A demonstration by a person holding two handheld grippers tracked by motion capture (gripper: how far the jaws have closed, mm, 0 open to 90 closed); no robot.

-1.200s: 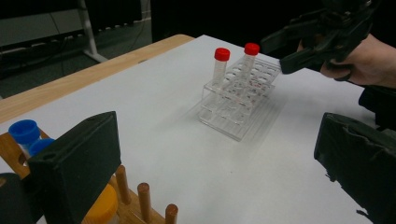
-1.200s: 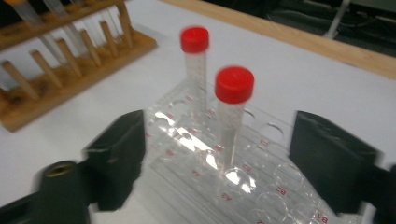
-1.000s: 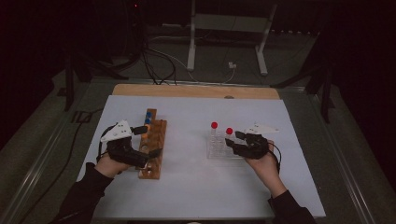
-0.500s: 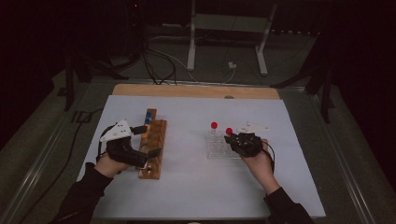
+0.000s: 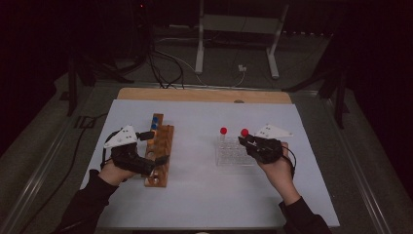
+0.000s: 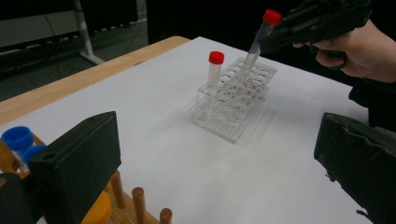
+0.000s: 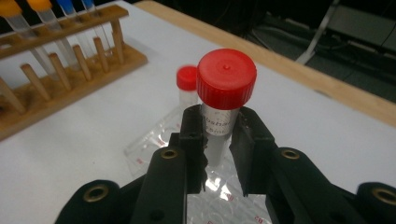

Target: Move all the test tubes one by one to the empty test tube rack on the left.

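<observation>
Red-capped and clear-walled, the held tube (image 7: 226, 105) sits clamped between the jaws of the right gripper (image 7: 217, 140), just under its cap, tilted with its foot over the clear plastic rack (image 5: 233, 155). A second red-capped tube (image 6: 214, 69) stands upright in a back cell of that rack, near the held one. The rack rests on a white sheet (image 5: 204, 195) covering the table, whose wooden edge (image 5: 195, 93) shows at the far side. Well apart to the left lies a wooden peg rack (image 5: 159, 155), and the left gripper (image 5: 146, 151) hovers at it with its jaws wide apart and nothing between them. Beyond the table the room is dark: a grey floor, loose cables (image 5: 165, 68) and a white metal stand (image 5: 238, 29).

The left gripper view shows the held tube's foot raised to the clear rack's top, its tip about level with the cell openings, and the person's right hand (image 6: 355, 49) wrapped around the gripper's body. The right gripper view shows faint printing on the tube wall and, in the wooden rack, orange-capped tubes (image 7: 18, 14) beside blue-capped tubes (image 7: 70, 9). From the high view, the blue caps sit at the rack's far end.
</observation>
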